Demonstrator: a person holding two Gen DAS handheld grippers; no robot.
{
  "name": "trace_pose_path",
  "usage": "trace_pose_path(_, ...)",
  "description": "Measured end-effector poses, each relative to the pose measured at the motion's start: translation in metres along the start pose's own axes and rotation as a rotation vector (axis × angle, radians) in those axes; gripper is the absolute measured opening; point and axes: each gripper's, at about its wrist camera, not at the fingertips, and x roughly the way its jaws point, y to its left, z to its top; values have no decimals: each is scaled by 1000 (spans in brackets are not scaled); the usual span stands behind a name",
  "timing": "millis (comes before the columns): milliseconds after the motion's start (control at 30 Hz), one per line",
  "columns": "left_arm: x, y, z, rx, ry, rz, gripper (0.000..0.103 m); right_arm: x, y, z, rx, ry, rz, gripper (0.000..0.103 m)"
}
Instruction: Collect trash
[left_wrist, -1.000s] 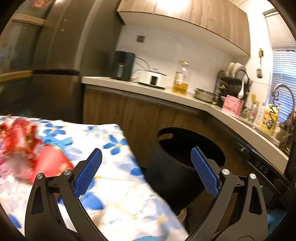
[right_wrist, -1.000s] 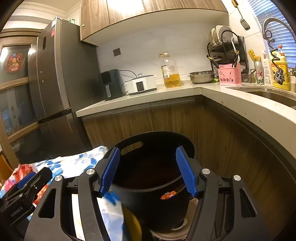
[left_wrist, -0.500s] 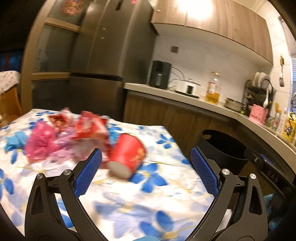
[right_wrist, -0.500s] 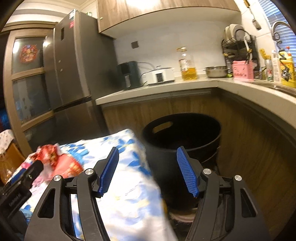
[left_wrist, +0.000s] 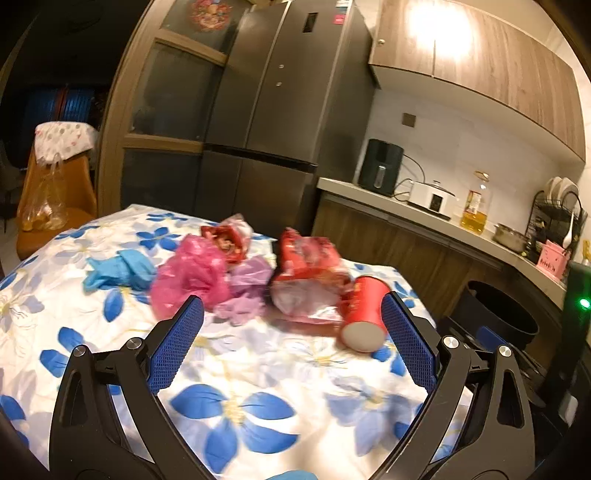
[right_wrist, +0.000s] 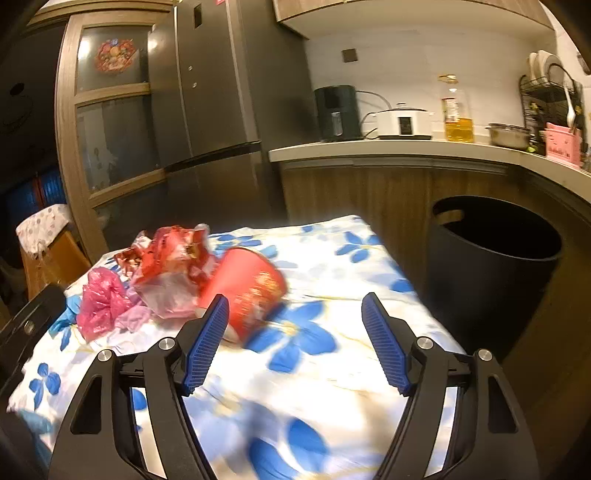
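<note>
Lying on its side on the flower-cloth table (left_wrist: 236, 369), the red paper cup (right_wrist: 247, 291) touches crumpled wrappers (left_wrist: 306, 273). Both the left hand-held gripper (left_wrist: 291, 343) and right hand-held gripper (right_wrist: 295, 339) hang wide open, empty.

Your left gripper (left_wrist: 291, 343) gapes wide and empty at the frame's bottom. Mid-frame, on the floral tablecloth (left_wrist: 236, 402), a red cup (left_wrist: 364, 314) lies tipped beside a red wrapper (left_wrist: 306, 273), pink bag (left_wrist: 192, 277) and blue glove (left_wrist: 118, 271).

Grey fridge (left_wrist: 280, 122) far centre, wooden glass-paned door (left_wrist: 162, 110) to its left. Counter (right_wrist: 406, 151) to the right carries a black appliance (right_wrist: 337, 112), white cooker (right_wrist: 404, 123), oil bottle (right_wrist: 458, 114) and steel bowl (right_wrist: 508, 134). Orange chair (left_wrist: 55, 199) far left.
</note>
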Motion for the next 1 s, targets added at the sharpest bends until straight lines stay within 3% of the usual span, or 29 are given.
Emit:
trace_pose_path(167, 0, 19, 2, -14, -2, 14, 95, 28, 15, 14, 24, 9, 8, 80)
trace_pose_path(833, 20, 48, 6, -36, 13, 22, 95, 106, 35, 11, 38, 143, -38, 80)
trace_pose_path(1000, 30, 43, 7, -25, 24, 13, 95, 110, 30, 10, 47, 164, -37, 72)
